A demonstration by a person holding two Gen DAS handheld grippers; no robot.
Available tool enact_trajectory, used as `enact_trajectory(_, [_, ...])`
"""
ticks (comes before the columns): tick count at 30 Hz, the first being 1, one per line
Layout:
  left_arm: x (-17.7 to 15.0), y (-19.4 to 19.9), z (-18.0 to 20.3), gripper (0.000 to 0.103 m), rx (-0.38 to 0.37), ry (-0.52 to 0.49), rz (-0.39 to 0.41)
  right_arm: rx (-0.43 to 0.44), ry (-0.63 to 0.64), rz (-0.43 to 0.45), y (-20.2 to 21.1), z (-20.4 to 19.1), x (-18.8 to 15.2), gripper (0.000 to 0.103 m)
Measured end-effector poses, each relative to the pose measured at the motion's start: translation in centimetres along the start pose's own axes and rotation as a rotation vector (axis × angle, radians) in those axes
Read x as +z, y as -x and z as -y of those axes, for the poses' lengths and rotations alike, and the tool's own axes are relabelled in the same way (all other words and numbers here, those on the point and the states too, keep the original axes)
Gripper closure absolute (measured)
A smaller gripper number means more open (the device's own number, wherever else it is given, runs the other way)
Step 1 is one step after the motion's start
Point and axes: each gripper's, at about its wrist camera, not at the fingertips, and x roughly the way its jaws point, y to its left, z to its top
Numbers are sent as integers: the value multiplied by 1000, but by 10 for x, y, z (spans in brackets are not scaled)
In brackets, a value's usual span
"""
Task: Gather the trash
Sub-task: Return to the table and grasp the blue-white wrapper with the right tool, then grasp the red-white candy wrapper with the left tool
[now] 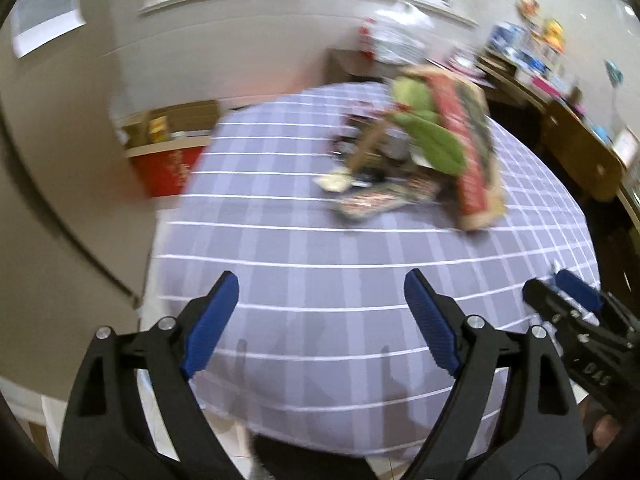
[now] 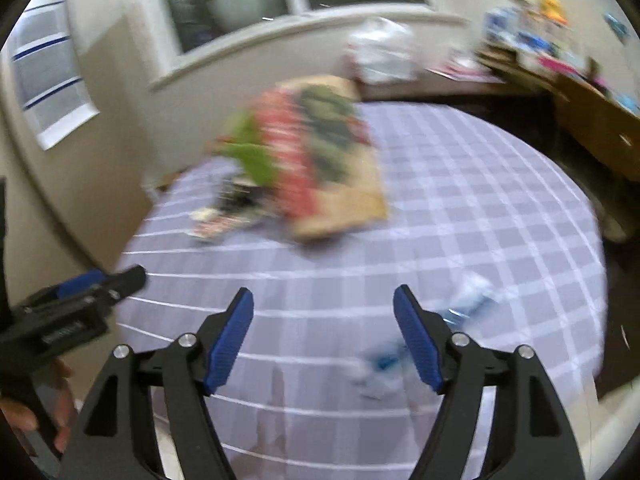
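Hovering over a round table (image 1: 320,248) in a lilac tablecloth with white grid lines, both grippers were empty. Left gripper (image 1: 322,296), black with blue ribbed pads, had its jaws spread wide, nothing between them, only cloth below. Right gripper (image 2: 324,312), same build, also stood with jaws apart and nothing held; it showed at the right edge of the left wrist view, beside the left one.

Trash sat in two spots. Main pile lay toward the far side of the table: a tan paper bag with red and dark green print (image 1: 468,148) tipped on its side, a crumpled lime-green wrapper (image 1: 432,136) against its mouth, a flat red-and-white patterned packet (image 1: 372,200) on the cloth in front, a small pale crumpled scrap (image 1: 334,180) just left of that. Dark bits behind were too blurred to tell. Second spot, right wrist view: blurred white-and-blue crumpled litter (image 2: 472,292) on the cloth just past the right gripper's right finger, more of it nearer the table edge (image 2: 380,368).

A red box (image 1: 168,168) stood off the table, by the wall.
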Motion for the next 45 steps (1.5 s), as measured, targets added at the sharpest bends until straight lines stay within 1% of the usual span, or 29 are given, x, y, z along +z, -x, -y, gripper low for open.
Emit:
enact_trajectory(2, [3, -11, 21, 20, -19, -38, -17, -35, -30, -26, -5, 18, -5, 30])
enact_trajectory(4, [2, -16, 28, 20, -22, -65, -31, -53, -45, -49, -8, 29, -13, 30])
enact_trajectory(6, [5, -25, 38, 20, -14, -88, -48, -63, -34, -43, -8, 30, -13, 29])
enact_trajectory(10, [9, -35, 33, 20, -1, -91, -70, -67, 8, -52, -17, 26, -10, 29])
enact_trajectory(14, [15, -43, 21, 20, -19, -79, -80, -69, 38, -51, -19, 19, -7, 29])
enact_trajectory(15, [18, -46, 19, 20, -19, -81, -83, -64, 41, -52, -20, 19, -6, 31])
enact_trajectory(17, [23, -52, 17, 20, -30, -90, -83, -75, 54, -47, -21, 20, -2, 43])
enact_trajectory(18, [25, -55, 16, 20, -35, -98, -82, -84, 68, -41, -21, 19, -3, 55])
enact_trajectory(19, [27, -57, 15, 20, -36, -104, -81, -101, 81, -37, -22, 18, -2, 61])
enact_trajectory(20, [28, -58, 15, 20, -39, -108, -76, -112, 92, -35, -22, 18, -2, 63])
enact_trajectory(22, [33, -63, 13, 20, -57, -121, -72, -122, 107, -30, -24, 17, -3, 80])
enact_trajectory(24, [38, -70, 12, 20, -69, -145, -68, -110, 110, -29, -25, 18, -2, 90])
enact_trajectory(27, [44, -77, 13, 20, -69, -194, -63, -87, 115, -26, -28, 16, 1, 90])
enact_trajectory(28, [45, -79, 12, 24, -74, -210, -59, -82, 113, -25, -28, 16, 1, 91])
enact_trajectory(30, [47, -87, 11, 43, -94, -236, -80, -65, 107, -25, -30, 15, 3, 91])
enact_trajectory(31, [48, -91, 10, 44, -98, -242, -91, -56, 100, -24, -31, 14, 4, 91])
enact_trajectory(32, [49, -92, 7, 46, -109, -240, -84, -51, 98, -22, -31, 13, 6, 91])
enact_trajectory(34, [52, -95, 5, 55, -122, -242, -78, -34, 95, -22, -31, 9, 9, 91])
enact_trajectory(36, [54, -96, 5, 67, -138, -256, -73, -19, 88, -20, -32, 6, 12, 91])
enact_trajectory(37, [54, -96, 6, 69, -143, -262, -71, -12, 89, -20, -33, 3, 13, 91])
enact_trajectory(38, [53, -96, 7, 74, -146, -273, -66, -7, 88, -20, -33, 0, 14, 91])
enact_trajectory(42, [47, -91, 11, 80, -169, -274, -50, 13, 86, -15, -34, -10, 17, 91])
enact_trajectory(45, [43, -87, 8, 81, -203, -256, -49, 27, 84, -15, -32, -15, 17, 91])
